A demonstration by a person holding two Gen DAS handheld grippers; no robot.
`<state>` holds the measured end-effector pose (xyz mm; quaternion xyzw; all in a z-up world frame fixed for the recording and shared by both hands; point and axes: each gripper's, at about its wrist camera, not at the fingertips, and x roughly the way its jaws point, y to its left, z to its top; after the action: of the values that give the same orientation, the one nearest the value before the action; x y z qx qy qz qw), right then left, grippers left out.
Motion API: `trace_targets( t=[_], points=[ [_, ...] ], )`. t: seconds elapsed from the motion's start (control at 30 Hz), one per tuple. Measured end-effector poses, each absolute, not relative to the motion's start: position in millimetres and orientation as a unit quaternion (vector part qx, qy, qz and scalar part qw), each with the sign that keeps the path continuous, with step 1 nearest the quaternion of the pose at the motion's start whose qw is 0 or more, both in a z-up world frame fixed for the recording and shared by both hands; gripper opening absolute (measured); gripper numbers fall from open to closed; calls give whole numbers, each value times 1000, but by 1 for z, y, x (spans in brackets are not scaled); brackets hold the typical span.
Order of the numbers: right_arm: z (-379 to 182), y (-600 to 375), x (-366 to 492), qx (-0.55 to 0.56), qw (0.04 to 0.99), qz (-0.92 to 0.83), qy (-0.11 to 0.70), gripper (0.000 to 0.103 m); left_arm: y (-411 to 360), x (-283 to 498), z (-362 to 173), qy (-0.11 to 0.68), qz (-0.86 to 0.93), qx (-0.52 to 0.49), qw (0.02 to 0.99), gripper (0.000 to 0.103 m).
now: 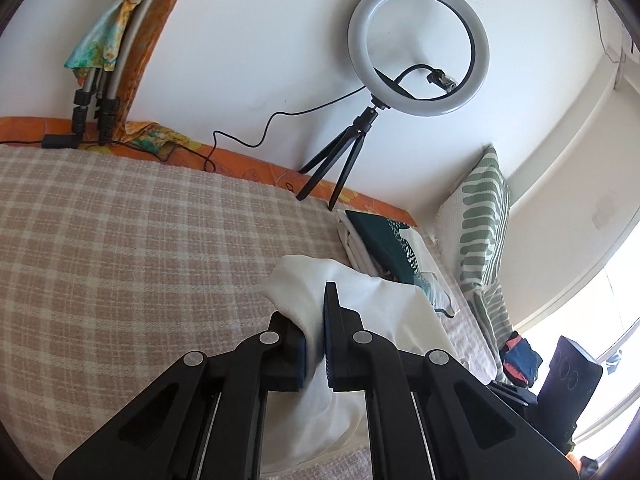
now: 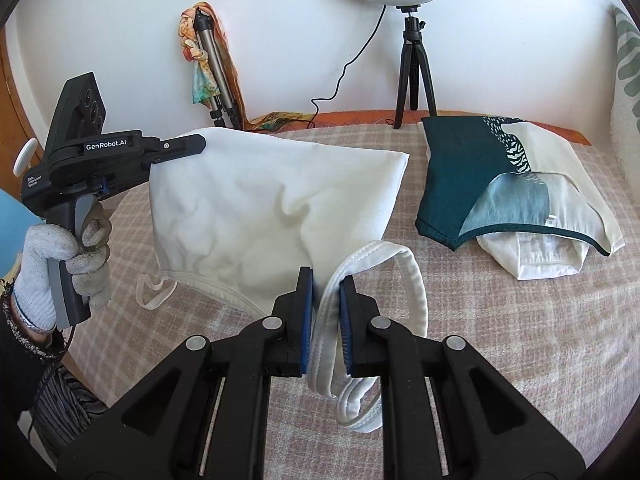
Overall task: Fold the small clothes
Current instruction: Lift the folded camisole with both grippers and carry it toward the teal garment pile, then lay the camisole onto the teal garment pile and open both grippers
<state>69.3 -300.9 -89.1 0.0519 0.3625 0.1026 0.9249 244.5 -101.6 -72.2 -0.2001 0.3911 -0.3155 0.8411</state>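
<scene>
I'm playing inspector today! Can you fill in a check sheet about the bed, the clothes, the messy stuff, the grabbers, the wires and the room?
Surface: checked bedspread, beige and white, on a bed.
Job's things: white top lifted off the bed, held at two ends; its strap loops hang down.
Clutter: folded clothes pile, teal and cream, at the right; striped pillow behind it.
Grippers: left gripper fingers shut on the top's upper corner; right gripper fingers shut on its ribbed strap edge.
Cables: black cable runs from the ring light to the bed's edge.
Surroundings: ring light on a small tripod, folded tripod with a colourful scarf, white wall, bright window at right.
</scene>
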Motion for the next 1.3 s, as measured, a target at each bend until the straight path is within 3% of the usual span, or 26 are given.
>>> trace_targets(
  t=[0.7,1.3],
  points=[
    [-36,-475,114,-8,946,-37,321,13,-293,303,-31,357,-381,-174,835,5],
    [-107,-552,195,25,928,-71,364,13,-364,361,-83,374,-307,-92,870,8]
  ],
)
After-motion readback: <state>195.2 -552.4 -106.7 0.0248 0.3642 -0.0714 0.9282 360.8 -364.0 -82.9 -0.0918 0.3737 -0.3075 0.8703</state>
